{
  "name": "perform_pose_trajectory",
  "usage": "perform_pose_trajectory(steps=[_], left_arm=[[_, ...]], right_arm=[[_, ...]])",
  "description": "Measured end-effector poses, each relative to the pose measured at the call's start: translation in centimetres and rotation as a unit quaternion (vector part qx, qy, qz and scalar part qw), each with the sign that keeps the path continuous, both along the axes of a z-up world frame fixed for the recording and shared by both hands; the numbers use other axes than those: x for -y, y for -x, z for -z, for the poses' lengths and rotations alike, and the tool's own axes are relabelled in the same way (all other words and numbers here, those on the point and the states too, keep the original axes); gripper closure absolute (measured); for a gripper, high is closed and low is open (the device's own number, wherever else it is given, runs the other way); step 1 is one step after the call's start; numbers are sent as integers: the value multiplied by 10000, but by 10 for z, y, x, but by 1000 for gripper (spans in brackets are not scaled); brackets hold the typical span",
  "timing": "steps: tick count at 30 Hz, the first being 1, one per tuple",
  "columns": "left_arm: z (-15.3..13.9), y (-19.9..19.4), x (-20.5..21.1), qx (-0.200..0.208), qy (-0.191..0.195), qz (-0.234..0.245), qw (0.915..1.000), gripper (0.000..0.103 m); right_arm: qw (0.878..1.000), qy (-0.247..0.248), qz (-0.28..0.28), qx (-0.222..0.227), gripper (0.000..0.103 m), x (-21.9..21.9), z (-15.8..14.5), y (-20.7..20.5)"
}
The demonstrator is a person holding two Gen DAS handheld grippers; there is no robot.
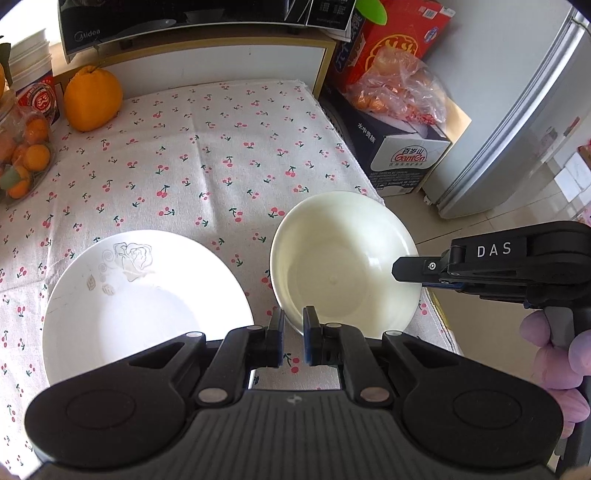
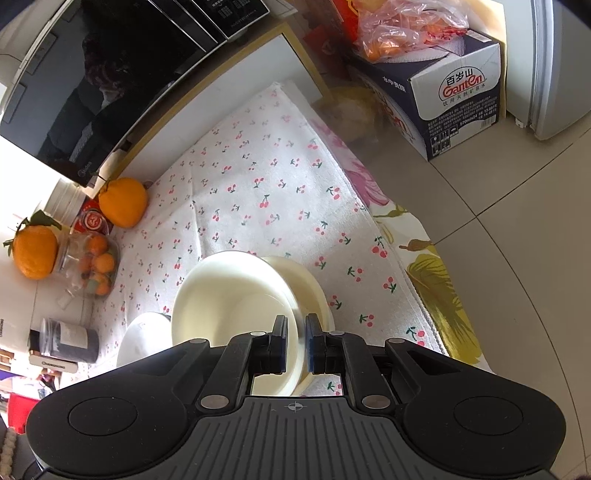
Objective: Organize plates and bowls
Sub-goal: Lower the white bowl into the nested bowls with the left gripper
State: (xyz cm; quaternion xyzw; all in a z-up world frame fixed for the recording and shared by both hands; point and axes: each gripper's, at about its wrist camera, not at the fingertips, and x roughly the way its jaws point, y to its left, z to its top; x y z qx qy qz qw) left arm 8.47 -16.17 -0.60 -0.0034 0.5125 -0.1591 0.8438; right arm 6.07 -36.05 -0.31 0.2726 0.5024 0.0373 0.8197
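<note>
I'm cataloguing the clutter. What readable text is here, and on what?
"Midea": microwave
"DAS": right gripper
"GanTen": water carton
"百岁山": same carton
Carton's fine print, microwave panel, red box, red cup label: unreadable.

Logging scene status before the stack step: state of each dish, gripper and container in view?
cream bowl: tilted, lifted, rim clamped.
second cream bowl: upright on the cloth, under the lifted one.
white plate: flat on the cloth, empty.
left gripper: shut on the cream bowl's near rim.
right gripper: shut on the cream bowl's rim.
fruit jar: upright, holds small oranges.
</note>
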Motion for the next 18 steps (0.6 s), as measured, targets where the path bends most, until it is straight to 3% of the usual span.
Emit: perform_pose_trajectory(steps=[18], left_arm=[[4, -3, 11, 42, -236, 180, 9995, 94]], right_arm=[[10000, 67, 12, -49, 90, 0, 5, -4]])
